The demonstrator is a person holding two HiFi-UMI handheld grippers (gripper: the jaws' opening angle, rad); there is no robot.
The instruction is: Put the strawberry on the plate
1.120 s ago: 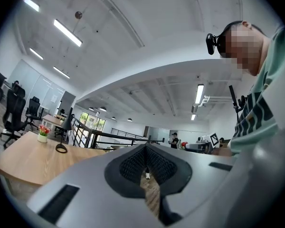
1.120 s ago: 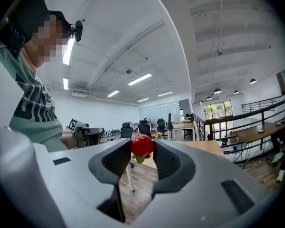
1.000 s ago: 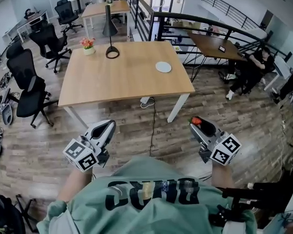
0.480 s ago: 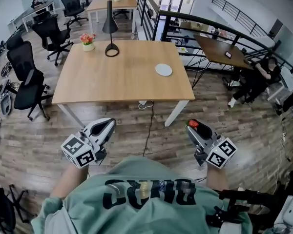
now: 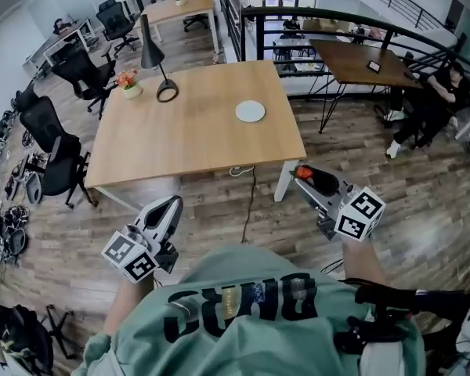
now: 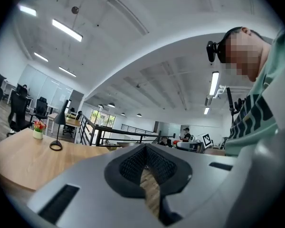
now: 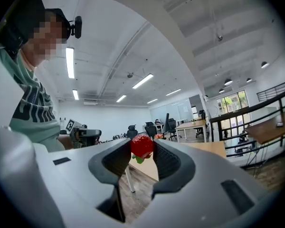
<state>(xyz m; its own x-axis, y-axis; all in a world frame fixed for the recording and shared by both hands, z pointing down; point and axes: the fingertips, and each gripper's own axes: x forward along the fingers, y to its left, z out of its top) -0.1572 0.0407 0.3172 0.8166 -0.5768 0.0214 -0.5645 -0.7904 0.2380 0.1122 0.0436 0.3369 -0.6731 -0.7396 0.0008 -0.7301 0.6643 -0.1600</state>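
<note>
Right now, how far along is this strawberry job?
Done: the strawberry is picked up, clamped in the right gripper. In hand: it is held in the air, short of the wooden table. Remaining: carry it to the bare white plate and release it. The left gripper is shut, empty.

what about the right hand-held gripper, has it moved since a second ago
Yes. The right hand-held gripper, shut on the strawberry, has come forward toward the table; its tip is now near the table's near right corner.

Red strawberry, white plate, pale wood table, black chair, green shirt with dark lettering
</note>
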